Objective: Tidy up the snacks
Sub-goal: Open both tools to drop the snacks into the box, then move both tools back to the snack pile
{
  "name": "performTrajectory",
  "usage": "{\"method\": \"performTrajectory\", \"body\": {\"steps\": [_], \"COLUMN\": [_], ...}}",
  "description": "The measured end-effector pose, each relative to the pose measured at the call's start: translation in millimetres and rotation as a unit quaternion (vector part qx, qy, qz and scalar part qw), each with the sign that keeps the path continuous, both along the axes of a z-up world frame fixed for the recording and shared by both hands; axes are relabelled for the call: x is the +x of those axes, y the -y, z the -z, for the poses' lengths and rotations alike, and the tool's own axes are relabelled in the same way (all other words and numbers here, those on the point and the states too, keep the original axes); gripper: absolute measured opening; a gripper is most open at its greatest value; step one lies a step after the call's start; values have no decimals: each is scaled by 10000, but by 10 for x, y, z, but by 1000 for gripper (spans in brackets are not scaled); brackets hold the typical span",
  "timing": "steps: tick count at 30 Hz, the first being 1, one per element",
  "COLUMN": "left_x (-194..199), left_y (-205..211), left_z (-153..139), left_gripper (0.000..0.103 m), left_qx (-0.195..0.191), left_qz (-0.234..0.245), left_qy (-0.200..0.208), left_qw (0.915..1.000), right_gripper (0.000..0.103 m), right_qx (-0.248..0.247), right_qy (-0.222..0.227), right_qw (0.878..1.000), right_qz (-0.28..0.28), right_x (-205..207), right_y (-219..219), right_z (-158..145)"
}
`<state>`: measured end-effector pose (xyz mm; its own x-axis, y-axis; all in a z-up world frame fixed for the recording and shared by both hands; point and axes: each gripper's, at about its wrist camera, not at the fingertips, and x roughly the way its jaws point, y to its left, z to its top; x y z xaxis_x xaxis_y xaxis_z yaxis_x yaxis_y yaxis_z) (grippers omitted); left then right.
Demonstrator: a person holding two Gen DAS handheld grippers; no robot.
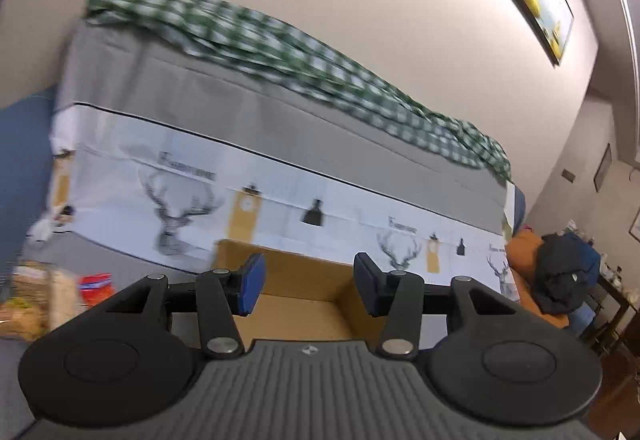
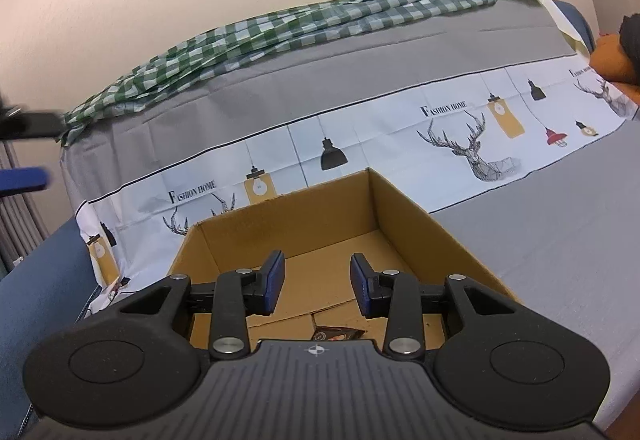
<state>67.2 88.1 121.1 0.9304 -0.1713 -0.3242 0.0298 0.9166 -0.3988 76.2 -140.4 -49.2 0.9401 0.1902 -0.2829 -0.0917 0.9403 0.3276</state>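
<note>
An open cardboard box (image 2: 404, 216) stands on the grey cloth of a sofa seat. My right gripper (image 2: 318, 282) hangs over it, open, with nothing between its blue pads. A dark brown snack packet (image 2: 336, 334) lies on the box floor just below the fingers. In the left wrist view the same cardboard box (image 1: 300, 276) shows beyond my left gripper (image 1: 308, 286), which is open and empty. Snack bags (image 1: 36, 300) and a red-orange packet (image 1: 96, 286) lie blurred at the left on the seat. A blurred blue pad of the left gripper (image 2: 24, 178) shows at the right wrist view's left edge.
A sofa back draped in grey cloth with a white deer-and-lamp printed band (image 2: 460, 136) rises behind the box. A green checked cloth (image 2: 280, 28) lies along its top. An orange cushion with dark clothes (image 1: 560, 272) sits at the right end.
</note>
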Motion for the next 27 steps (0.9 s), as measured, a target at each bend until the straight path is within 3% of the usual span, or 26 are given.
{"method": "performTrajectory", "body": {"steps": [6,8,12,14,18,21,27], "left_x": [-524,-628,-742,-759,-757,-744,-624], "left_y": [-800,-1032,-1420,-1519,-1588,-1640,-1854], "left_z": [191,334,782,1048,1588,1591,1849], "left_gripper": [47,31,10,9,9,9,9], "left_qx": [-141,-210,-386,-494,-898,-1071,-1927], "left_qz": [-494,-654,-1020,-1098,-1023,-863,-1049], "left_qy": [-198,-336,-746,-913,-1284,-991,-1233], "left_qw": [9985,9971,9912,9885,9823,9855,9678], "right_gripper": [39,39,35,23,22,23,23], "right_qx": [-166,-234,-315,-340,-583,-810,-1088], "right_qy": [233,294,305,298,261,193,68], "right_qw": [9992,9986,9964,9946,9895,9846,9730], "right_qz": [-266,-373,-729,-932,-1299,-1538,-2033], "right_x": [-163,-236,-371,-419,-496,-552,-601], "right_y": [-198,-277,-470,-572,-817,-985,-1284], "right_z": [-27,-40,-56,-57,-33,20,111]}}
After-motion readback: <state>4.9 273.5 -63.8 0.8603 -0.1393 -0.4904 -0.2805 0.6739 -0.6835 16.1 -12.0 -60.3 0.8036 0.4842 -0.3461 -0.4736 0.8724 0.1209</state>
